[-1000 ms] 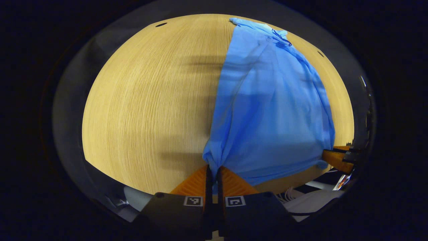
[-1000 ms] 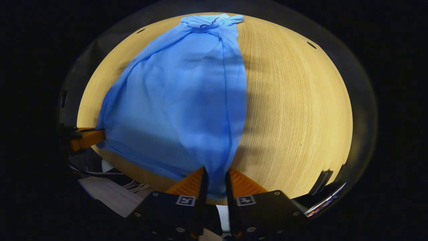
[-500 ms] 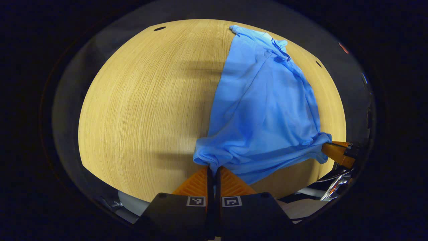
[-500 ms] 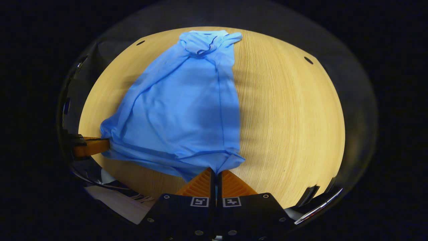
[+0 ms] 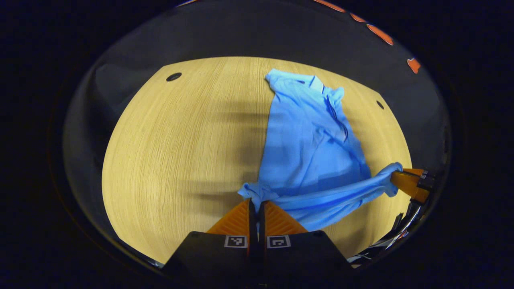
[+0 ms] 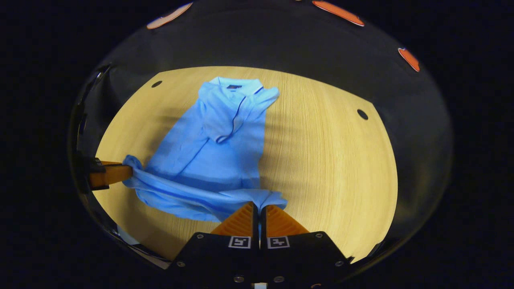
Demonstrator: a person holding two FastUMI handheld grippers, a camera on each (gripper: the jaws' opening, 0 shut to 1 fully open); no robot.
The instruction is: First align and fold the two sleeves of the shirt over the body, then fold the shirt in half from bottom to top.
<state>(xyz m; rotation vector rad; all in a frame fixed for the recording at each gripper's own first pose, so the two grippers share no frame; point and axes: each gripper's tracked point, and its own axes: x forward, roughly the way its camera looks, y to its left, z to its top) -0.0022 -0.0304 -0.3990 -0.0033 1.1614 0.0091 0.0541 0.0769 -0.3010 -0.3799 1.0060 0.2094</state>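
The blue shirt [image 5: 313, 144] lies on the pale wood-grain tabletop [image 5: 172, 152], stretching away ahead of both pairs of fingers with its collar [image 6: 233, 86] at the far end. The sleeves look folded in over the body, so the far part reads as a narrow strip with a dark-edged placket running down it. The near hem is lifted off the wood and pulled taut into a rumpled band [image 6: 180, 192] strung between the two grippers, with a fold of cloth sagging just below it and a shadow under it on the body.

In the left gripper view, the left gripper [image 5: 255, 204] has its fingers pressed together on one hem corner, which bunches up right at their tips; the cloth runs off to the right of them. The other hem corner wraps the tip of the right gripper [image 5: 395, 176], seen far to the right at the tabletop's edge, pointing in toward the shirt.

In the right gripper view, the right gripper [image 6: 259, 206] likewise has its fingers closed on a hem corner, the fabric fanning out just above and to both sides of the tips. The left gripper [image 6: 124, 171] shows at the far left, its tip buried in the opposite corner. Both grippers sit low over the near part of the tabletop, level with each other.
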